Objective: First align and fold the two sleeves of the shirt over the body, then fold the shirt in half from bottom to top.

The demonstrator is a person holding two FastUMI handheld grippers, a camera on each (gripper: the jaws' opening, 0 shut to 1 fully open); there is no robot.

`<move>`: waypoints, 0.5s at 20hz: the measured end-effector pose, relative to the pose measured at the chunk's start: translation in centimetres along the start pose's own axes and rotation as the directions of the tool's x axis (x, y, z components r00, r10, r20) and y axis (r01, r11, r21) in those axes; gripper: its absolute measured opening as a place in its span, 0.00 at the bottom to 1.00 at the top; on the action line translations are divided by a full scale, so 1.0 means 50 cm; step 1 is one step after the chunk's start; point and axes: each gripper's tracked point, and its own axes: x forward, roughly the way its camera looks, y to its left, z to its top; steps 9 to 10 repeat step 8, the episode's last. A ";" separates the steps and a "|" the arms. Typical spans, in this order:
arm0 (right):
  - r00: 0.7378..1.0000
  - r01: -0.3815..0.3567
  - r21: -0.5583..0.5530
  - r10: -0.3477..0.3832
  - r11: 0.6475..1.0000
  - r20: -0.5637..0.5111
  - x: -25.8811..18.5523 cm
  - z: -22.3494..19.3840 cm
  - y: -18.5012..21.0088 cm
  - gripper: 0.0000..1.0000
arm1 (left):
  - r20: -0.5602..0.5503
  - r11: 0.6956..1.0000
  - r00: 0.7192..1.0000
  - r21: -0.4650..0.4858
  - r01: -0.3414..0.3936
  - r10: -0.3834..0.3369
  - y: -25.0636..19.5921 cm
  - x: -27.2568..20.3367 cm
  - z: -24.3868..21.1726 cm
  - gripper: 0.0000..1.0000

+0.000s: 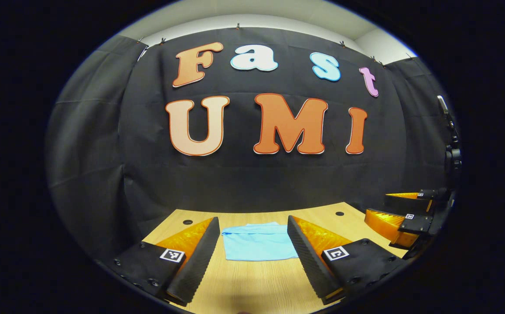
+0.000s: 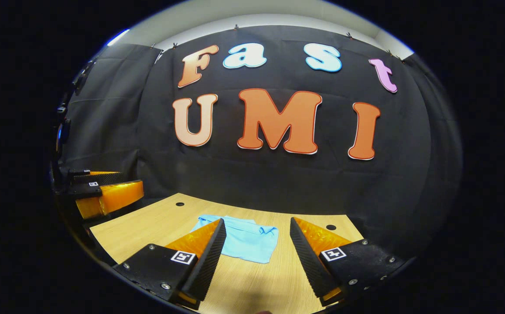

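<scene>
Both my claws hang above the near edge of the wooden table [image 1: 257,283]: my left gripper [image 1: 252,257] has its fingers spread wide apart with nothing between them, and my right gripper [image 2: 257,261] is parted and empty too. Ahead of them the light blue shirt [image 1: 257,242] lies folded into a compact rectangle, flat on the table's far half, near the black cloth wall [image 1: 235,183].

Matt cloth shirt [image 1: 259,243]; smooth wood-grain table [image 1: 252,283]

wooden table [image 1: 252,283], folded shirt [image 1: 259,244] (light blue)
</scene>
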 end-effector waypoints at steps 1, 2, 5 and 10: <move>1.000 -0.002 0.003 0.002 1.000 -0.003 -0.005 0.003 0.002 0.89 | 0.017 1.000 1.000 0.007 -0.006 0.006 0.000 -0.002 0.010 1.00; 1.000 -0.007 0.008 0.007 1.000 0.000 -0.004 0.006 0.004 0.89 | 0.029 1.000 1.000 0.013 -0.008 0.008 -0.001 -0.003 0.017 1.00; 1.000 -0.015 0.015 0.015 1.000 0.005 -0.004 0.017 0.016 0.89 | 0.065 1.000 0.998 0.019 -0.019 0.018 0.006 -0.008 0.042 1.00; 0.999 -0.021 0.012 0.021 1.000 0.030 0.009 0.041 0.039 0.89 | 0.092 0.999 0.996 0.026 -0.020 0.017 0.020 -0.017 0.049 1.00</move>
